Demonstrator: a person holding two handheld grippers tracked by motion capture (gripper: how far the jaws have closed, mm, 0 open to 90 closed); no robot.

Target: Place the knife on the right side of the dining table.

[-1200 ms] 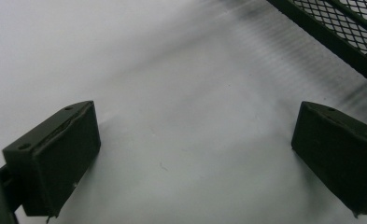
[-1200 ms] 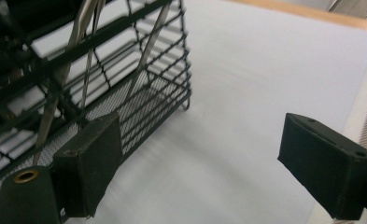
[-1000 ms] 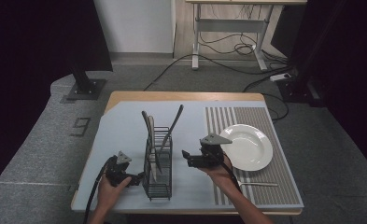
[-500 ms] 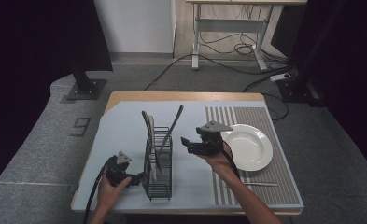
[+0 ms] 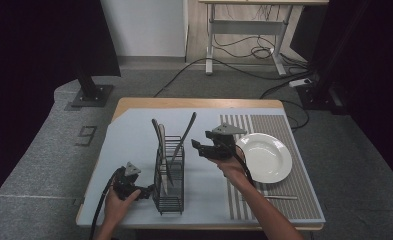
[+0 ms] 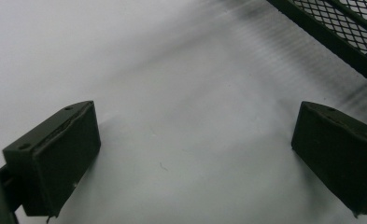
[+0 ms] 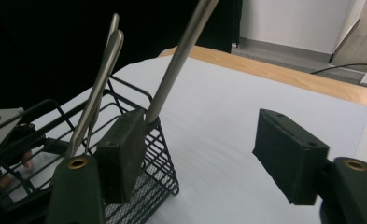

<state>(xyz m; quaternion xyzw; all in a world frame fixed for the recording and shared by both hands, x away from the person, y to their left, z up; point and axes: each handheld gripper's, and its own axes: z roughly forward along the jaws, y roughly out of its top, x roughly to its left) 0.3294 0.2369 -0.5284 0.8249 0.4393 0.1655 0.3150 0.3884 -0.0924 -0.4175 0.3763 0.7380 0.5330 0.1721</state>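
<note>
Just ahead of my right gripper (image 5: 202, 145) stands the black wire cutlery basket (image 5: 169, 175), its slim steel utensil handles (image 7: 181, 56) leaning out above the rim. Over the last second I see that gripper come up and away from the white plate (image 5: 265, 157) toward the basket, its jaws having just been closing, yet nothing sits between them; I judge I'm lining up on the nearest handle. My left gripper (image 5: 146, 192) rests released beside the basket's foot, on the smooth pale mat (image 6: 162, 93) covering the worktop (image 5: 194, 103). One more utensil (image 5: 279, 197) lies on the ribbed striped mat behind my right wrist.
</note>
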